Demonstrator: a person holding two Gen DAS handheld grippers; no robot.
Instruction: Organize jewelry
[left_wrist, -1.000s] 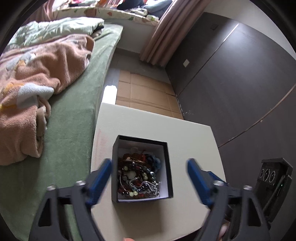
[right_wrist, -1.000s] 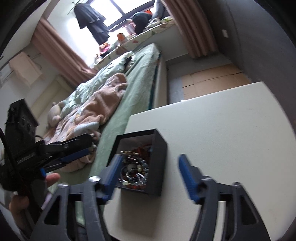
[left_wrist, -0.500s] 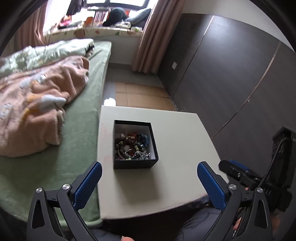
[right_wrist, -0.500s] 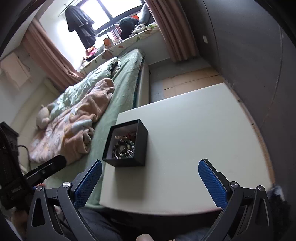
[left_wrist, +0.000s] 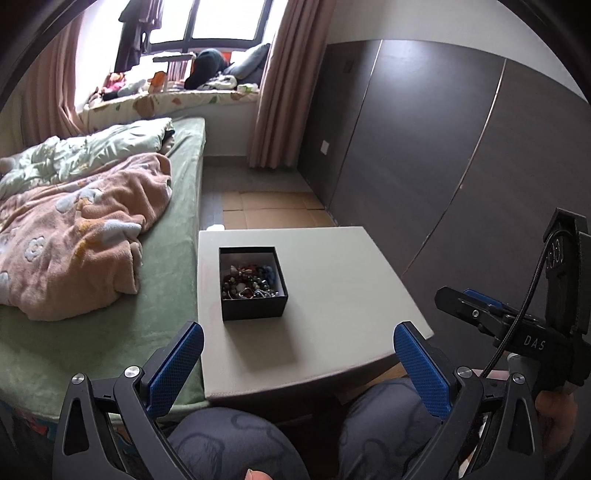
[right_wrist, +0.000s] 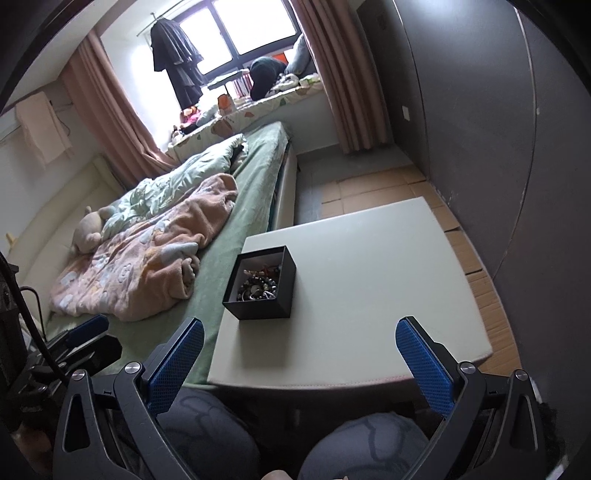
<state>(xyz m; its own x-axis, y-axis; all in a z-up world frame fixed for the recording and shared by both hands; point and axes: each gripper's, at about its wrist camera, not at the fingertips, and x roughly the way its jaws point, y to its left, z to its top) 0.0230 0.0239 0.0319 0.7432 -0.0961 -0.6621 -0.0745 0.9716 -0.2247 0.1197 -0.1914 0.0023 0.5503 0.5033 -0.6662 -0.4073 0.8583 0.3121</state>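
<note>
Black box (left_wrist: 253, 283) of tangled jewelry (left_wrist: 248, 283), lid off, centre of the left-wrist frame; centre-left in the right-wrist frame (right_wrist: 260, 284). Beads and chains (right_wrist: 258, 284) heaped inside, individual pieces too small to sort out. Sitting on a pale square table (left_wrist: 332, 295), toward its left edge, slightly nearer the far side than the near one.

Left gripper (left_wrist: 298, 363) low in frame, blue pads spread wide, nothing between them, well short of the box. Right gripper (right_wrist: 300, 363) same: spread wide, empty, held back over the near table edge (right_wrist: 343, 354). Right gripper also visible at lower right of the left-wrist frame (left_wrist: 491, 317), off the table's right corner.

Nothing else on the tabletop; bare surface right of and in front of the box. Green bed (left_wrist: 110, 332) butting the table's left edge, pink blanket (left_wrist: 74, 236) piled on it, close to the box side. Dark wall panels (left_wrist: 443, 166) at right, cardboard sheets on the floor (left_wrist: 273, 210) beyond the far edge. Knees (left_wrist: 236, 443) under the near edge, bottom of both frames. Curtains (right_wrist: 354, 81) and window at top.
</note>
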